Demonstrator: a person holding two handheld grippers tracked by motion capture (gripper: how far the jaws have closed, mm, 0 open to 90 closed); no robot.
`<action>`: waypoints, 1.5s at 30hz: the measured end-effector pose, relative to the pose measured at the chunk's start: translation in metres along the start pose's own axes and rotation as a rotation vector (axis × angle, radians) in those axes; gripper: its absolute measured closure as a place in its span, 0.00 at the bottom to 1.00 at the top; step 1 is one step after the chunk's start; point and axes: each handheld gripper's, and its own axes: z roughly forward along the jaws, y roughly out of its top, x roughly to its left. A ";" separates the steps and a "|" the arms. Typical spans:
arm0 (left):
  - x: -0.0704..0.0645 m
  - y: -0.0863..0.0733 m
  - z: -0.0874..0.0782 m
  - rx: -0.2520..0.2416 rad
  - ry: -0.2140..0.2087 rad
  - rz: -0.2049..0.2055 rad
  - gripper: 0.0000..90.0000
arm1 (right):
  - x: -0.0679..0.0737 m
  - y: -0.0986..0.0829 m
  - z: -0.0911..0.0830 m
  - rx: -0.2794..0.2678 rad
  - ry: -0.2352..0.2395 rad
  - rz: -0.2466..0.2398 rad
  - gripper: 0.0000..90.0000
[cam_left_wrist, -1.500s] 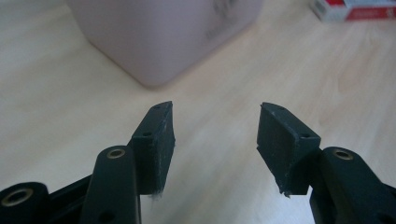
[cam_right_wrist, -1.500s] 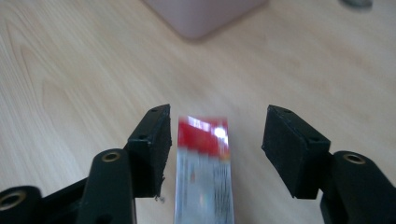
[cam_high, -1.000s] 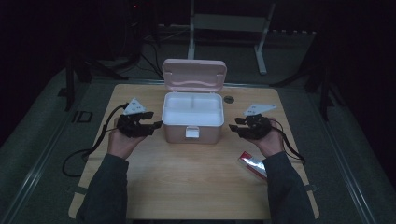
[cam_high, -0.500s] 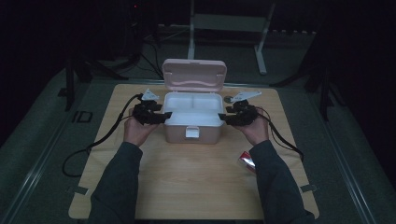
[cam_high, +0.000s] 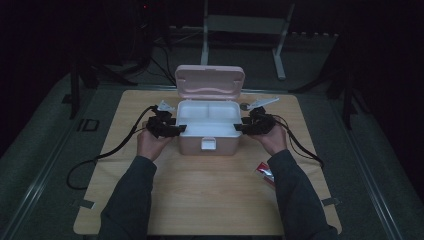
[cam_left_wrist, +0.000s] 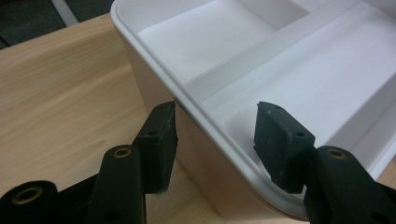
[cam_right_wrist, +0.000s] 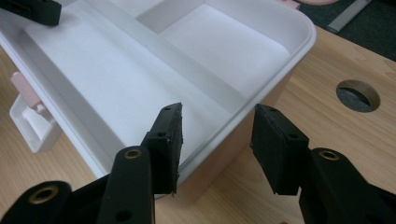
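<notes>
Straddling the side walls of an open pink box (cam_high: 207, 142), the 2 grippers sit one at each end of it, near the middle of the wooden table (cam_high: 200, 200). The box has its lid (cam_high: 210, 82) standing upright at the far edge, a white latch (cam_high: 208, 145) on the near face, and a white tray (cam_high: 207, 120) inside, split into a long near compartment and 2 smaller far ones.

The left gripper (cam_left_wrist: 215, 135) has its jaws apart with the box's left rim passing between them: one pad hangs outside the wall over the table, the other hangs over the tray's long compartment. In the high view this gripper (cam_high: 177, 128) meets the box's left edge, held by the person's left hand (cam_high: 152, 142), its cable (cam_high: 100, 157) trailing off toward the table's left side.

The right gripper (cam_right_wrist: 217, 135) mirrors it, jaws apart across the right rim, one pad inside above the tray, the other outside near a round hole (cam_right_wrist: 357, 94) in the tabletop. From above, it (cam_high: 239, 127) sits at the box's right edge in the right hand (cam_high: 270, 137).

Whether any pad actually touches the wall I cannot tell. A small red-and-white packet (cam_high: 265, 173) lies on the table by the right forearm.
</notes>
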 end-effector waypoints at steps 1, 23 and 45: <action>-0.002 -0.001 -0.001 -0.002 -0.001 -0.003 0.55 | 0.001 -0.001 -0.001 0.001 0.001 -0.003 0.58; -0.045 -0.023 -0.019 -0.013 -0.022 0.000 0.54 | 0.024 -0.038 -0.035 0.014 0.028 0.017 0.52; -0.047 -0.025 -0.023 -0.015 -0.014 0.027 0.53 | 0.018 -0.037 -0.059 -0.091 0.057 -0.004 0.73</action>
